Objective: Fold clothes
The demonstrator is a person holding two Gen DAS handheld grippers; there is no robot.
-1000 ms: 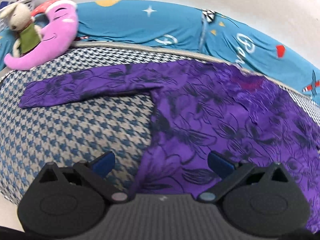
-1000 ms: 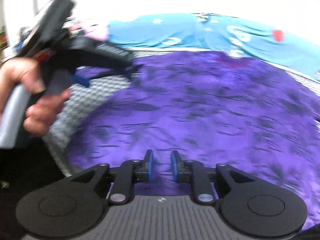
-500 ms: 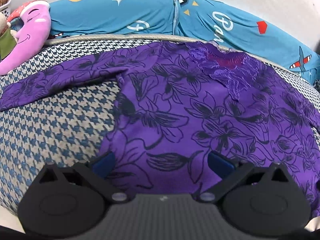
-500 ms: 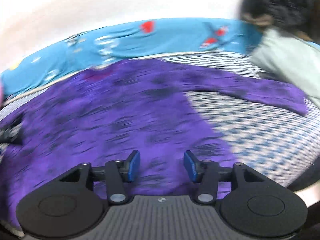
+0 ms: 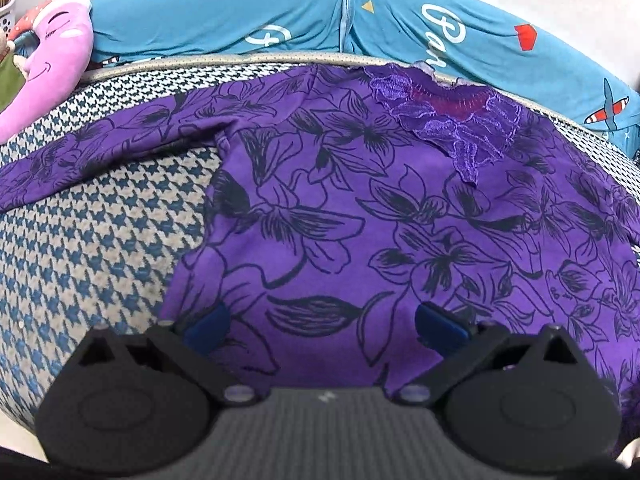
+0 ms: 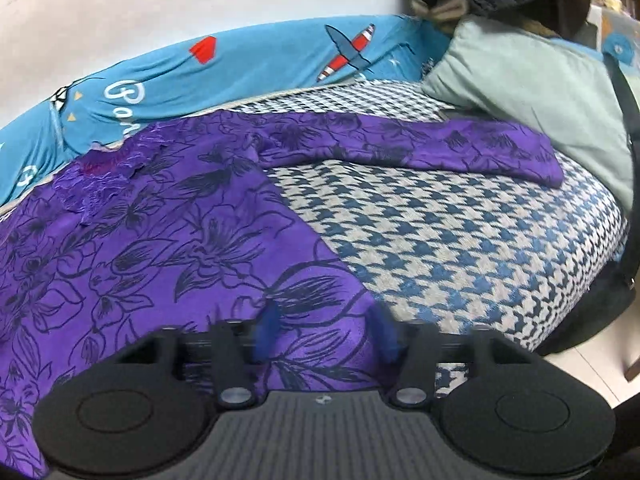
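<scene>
hand-held gripper (image 5: 322,322) and its twin (image 6: 326,330), both splayed, over purple blouse (image 5: 360,216).

Purple blouse (image 5: 360,208) with dark floral outlines; blue-and-white houndstooth cover (image 5: 92,240); turquoise pillows (image 5: 240,20).

Even, soft indoor light, bright, with no glare and faint shadows. Fisheye bending curves the edges of both views. The right gripper's blue fingertips (image 6: 269,330) smear with motion blur.

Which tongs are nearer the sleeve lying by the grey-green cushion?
Right. The right tongs hover over the purple blouse's hem on that sleeve's side; the left tongs sit over the opposite hem corner.
</scene>
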